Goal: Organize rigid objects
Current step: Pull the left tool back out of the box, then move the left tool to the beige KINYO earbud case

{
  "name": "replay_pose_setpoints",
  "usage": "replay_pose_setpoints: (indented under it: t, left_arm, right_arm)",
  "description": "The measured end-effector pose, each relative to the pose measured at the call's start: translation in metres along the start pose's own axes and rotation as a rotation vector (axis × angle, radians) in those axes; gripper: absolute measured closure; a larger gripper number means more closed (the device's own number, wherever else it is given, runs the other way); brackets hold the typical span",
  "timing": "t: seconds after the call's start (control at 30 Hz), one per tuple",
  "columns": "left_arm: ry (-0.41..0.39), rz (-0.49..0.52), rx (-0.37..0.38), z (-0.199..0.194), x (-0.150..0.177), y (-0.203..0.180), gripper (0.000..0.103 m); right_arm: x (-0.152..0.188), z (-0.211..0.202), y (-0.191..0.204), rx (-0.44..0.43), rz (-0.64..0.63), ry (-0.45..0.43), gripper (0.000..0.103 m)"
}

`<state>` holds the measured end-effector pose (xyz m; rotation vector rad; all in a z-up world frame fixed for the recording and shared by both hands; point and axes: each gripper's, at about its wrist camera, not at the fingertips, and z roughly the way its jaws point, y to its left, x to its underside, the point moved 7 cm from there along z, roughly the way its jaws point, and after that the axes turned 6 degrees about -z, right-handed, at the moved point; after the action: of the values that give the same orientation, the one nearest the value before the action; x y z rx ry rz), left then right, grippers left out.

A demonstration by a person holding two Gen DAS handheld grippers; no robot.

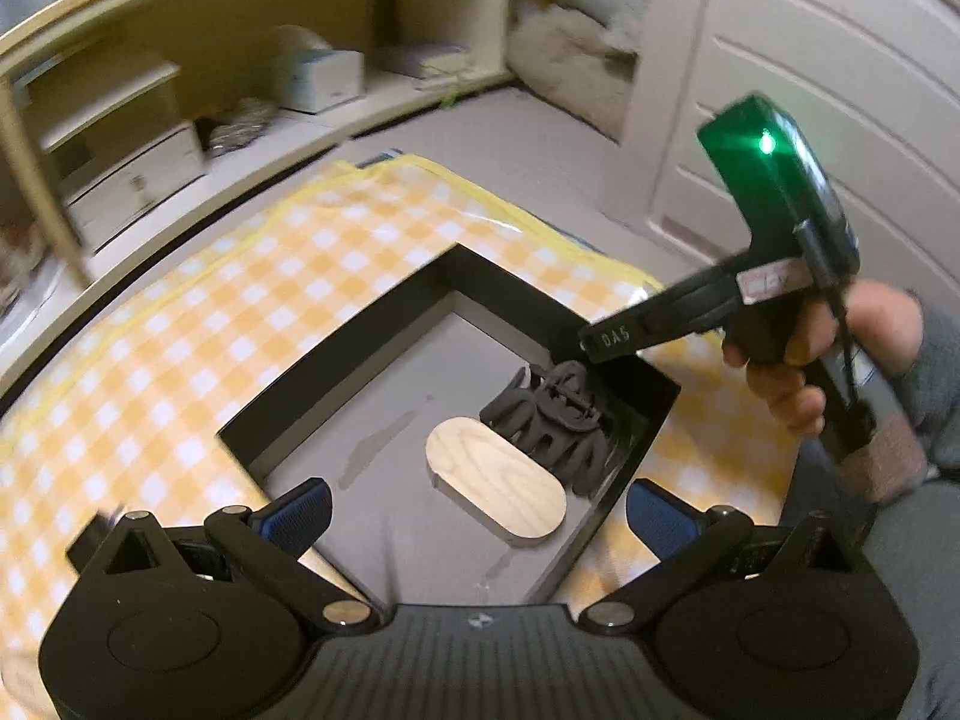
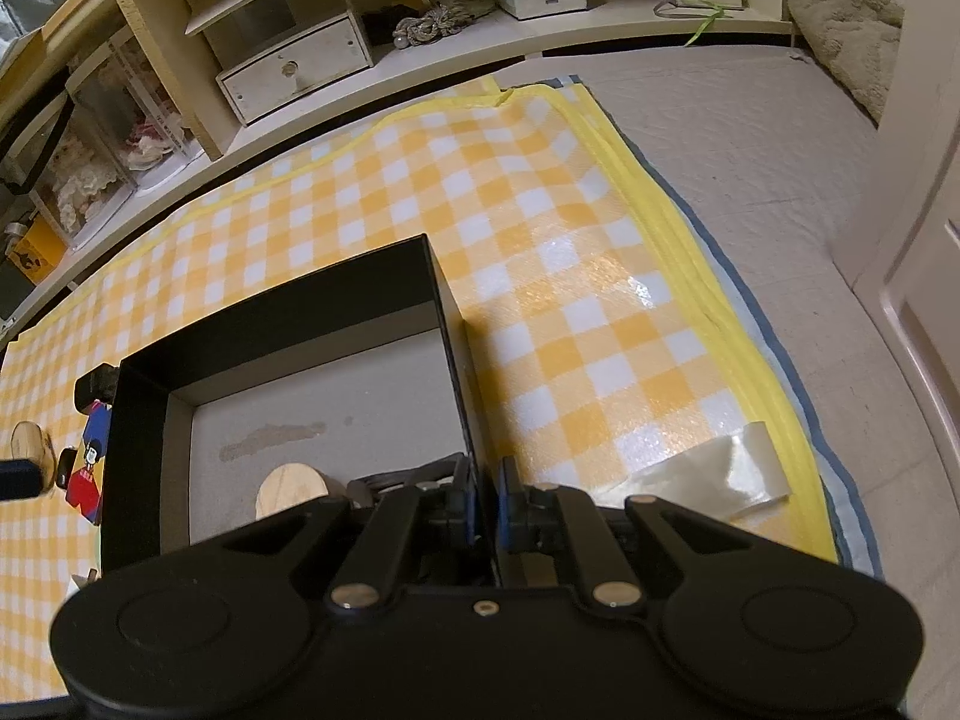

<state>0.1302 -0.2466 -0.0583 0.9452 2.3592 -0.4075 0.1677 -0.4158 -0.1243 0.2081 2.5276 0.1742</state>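
A black box point(image 1: 360, 324) with a grey floor sits on a yellow checked mat. Inside lie an oval wooden piece point(image 1: 495, 483) and a black hair claw clip point(image 1: 555, 426). My left gripper point(image 1: 474, 516) is open and empty above the box's near edge. My right gripper point(image 2: 487, 498) is shut on the box's right wall point(image 2: 453, 348); from the left wrist view it reaches the box's far right corner point(image 1: 612, 342). The wooden piece point(image 2: 291, 489) and the clip point(image 2: 408, 477) show partly behind my right fingers.
Left of the box on the mat lie a small red and blue figure point(image 2: 90, 462), a dark block point(image 2: 96, 384) and a wooden piece point(image 2: 30, 441). Shelves with boxes and a drawer unit point(image 2: 294, 69) stand behind. A door point(image 1: 810, 78) is at right.
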Motion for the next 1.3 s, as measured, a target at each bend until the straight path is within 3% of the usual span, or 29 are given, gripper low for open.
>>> replay_pose_setpoints:
  t: [0.33,0.87,1.07,1.17,1.3]
  left_arm:
    - [-0.113,-0.117,-0.209,-0.041,0.010,0.012,0.000]
    - [-0.293,-0.215,-0.282,-0.098,0.034,0.034,0.000]
    - [-0.329,-0.230,-0.303,-0.108,0.047,0.071,0.000]
    - [-0.336,-0.205,-0.290,-0.111,0.055,0.092,0.000]
    - [-0.345,-0.165,-0.334,-0.114,0.065,0.122,0.000]
  right_arm:
    - [0.003,-0.003,0.000,0.016,0.009,0.003,0.096]
    - [0.003,-0.003,0.002,0.036,0.003,0.003,0.096]
    - [0.003,-0.003,0.003,0.043,-0.001,0.006,0.096]
    - [0.003,-0.004,0.003,0.046,-0.004,0.006,0.096]
    - [0.003,-0.003,0.003,0.048,-0.007,0.007,0.097]
